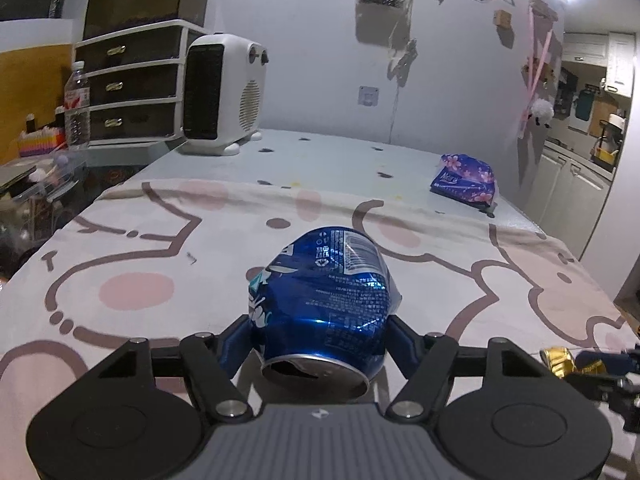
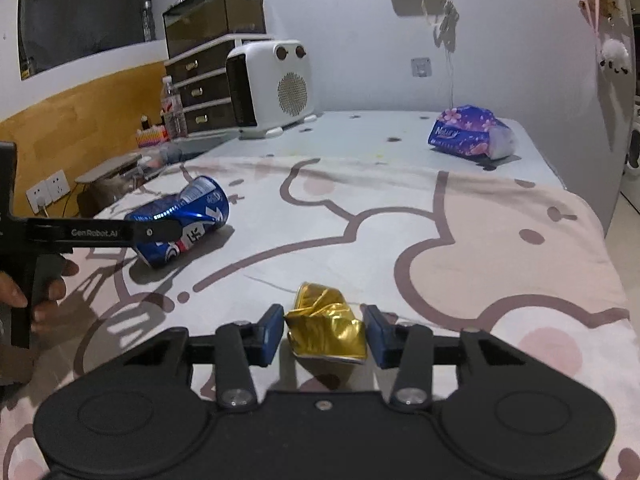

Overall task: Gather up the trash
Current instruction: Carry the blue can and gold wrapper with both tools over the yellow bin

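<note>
Right between the blue pads of the left gripper [image 1: 318, 334]: crushed blue aluminium drink can [image 1: 324, 296], on its side on the white cloth with pink-and-brown cartoon print [image 1: 132, 292] spread over the desk [image 1: 340, 156]. Open end of the can toward the camera, dented body pointing away. Jaws about halfway in, both pads touching the can's sides, so gripped but not lifted off the cloth.

Same story over at the right gripper [image 2: 326, 330]: squashed gold metal can [image 2: 320, 316] wedged between its two blue pads, jaws narrower than the left pair, pads touching the crumpled foil on both sides. Also down on the cloth.

Off to the left of the right gripper and a bit further ahead, the left one again with the blue can, plus a hand [image 2: 40, 292] wrapped round its handle.

Well ahead of both grippers, at the back of the desk: white boxy fan heater [image 1: 224, 92] ahead-left, dark plastic drawer unit with white frame [image 1: 132, 84] just beside it, clear water bottle with red label [image 1: 76, 108] further left. Ahead-right, purple flowered tissue pack [image 1: 466, 180], well apart from both cans.
</note>
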`<control>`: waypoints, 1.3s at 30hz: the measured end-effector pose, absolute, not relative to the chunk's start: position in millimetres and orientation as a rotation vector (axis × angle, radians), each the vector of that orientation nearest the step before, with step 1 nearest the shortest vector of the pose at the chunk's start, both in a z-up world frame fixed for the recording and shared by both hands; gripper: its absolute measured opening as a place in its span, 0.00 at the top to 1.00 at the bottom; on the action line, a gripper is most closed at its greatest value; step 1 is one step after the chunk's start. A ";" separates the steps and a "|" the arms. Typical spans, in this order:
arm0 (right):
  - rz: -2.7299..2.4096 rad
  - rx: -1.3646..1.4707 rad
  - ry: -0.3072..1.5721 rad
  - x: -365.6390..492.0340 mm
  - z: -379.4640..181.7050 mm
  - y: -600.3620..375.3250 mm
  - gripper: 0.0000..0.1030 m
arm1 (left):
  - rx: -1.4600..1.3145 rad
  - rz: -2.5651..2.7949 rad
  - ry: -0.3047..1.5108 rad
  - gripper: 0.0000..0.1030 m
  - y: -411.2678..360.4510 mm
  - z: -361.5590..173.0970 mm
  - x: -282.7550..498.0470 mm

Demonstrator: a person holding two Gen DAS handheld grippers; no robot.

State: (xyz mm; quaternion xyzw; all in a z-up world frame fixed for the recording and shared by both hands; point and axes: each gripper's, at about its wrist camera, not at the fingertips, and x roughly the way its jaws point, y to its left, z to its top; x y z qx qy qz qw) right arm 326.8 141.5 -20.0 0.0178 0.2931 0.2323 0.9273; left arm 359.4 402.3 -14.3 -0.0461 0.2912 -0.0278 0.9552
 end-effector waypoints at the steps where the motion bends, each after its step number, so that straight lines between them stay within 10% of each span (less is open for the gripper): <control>1: 0.477 0.036 0.612 324.7 -20.8 141.3 0.57 | -0.093 -0.051 0.595 0.32 400.9 -13.9 357.1; 39: 0.533 0.096 0.571 181.7 -5.3 54.2 0.60 | -0.142 0.086 0.537 0.34 289.5 18.0 147.7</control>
